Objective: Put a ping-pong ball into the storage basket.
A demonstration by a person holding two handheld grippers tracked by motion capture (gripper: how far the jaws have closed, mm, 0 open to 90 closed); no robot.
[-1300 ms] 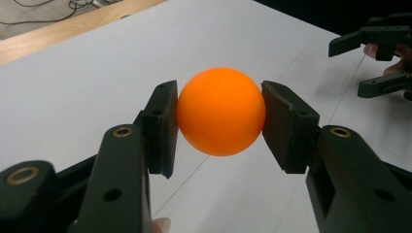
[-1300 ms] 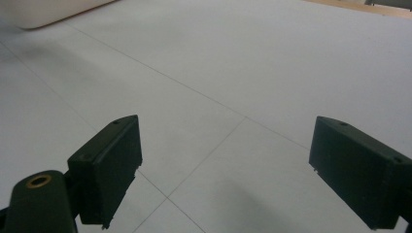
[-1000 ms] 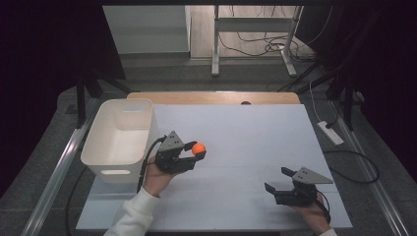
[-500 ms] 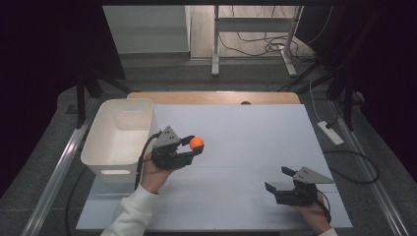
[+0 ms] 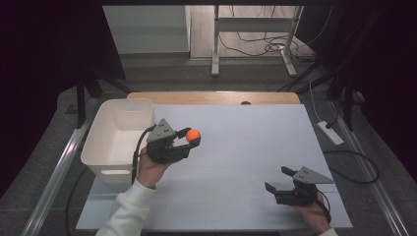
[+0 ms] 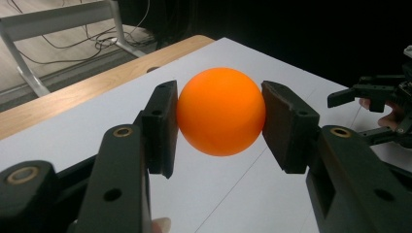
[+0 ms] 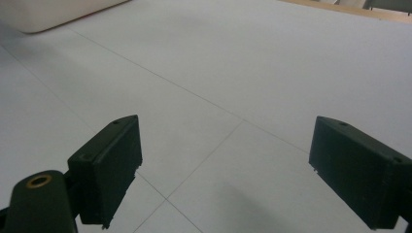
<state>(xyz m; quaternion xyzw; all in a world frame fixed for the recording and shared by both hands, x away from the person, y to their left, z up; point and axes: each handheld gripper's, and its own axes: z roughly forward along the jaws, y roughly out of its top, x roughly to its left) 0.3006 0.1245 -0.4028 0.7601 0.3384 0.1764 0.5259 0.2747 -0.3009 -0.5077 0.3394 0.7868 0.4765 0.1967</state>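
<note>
Orange ball (image 6: pixel 221 111) clamped in left gripper (image 5: pixel 189 139), white bin (image 5: pixel 115 140) beside

No readable text or labels.

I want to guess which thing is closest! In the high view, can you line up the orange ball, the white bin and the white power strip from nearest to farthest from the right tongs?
From the right tongs:
1. Power strip, on the floor past the table's right edge, slightly nearest.
2. Orange ball, held in the left tongs, left of centre.
3. White bin, at the table's far left edge.
</note>
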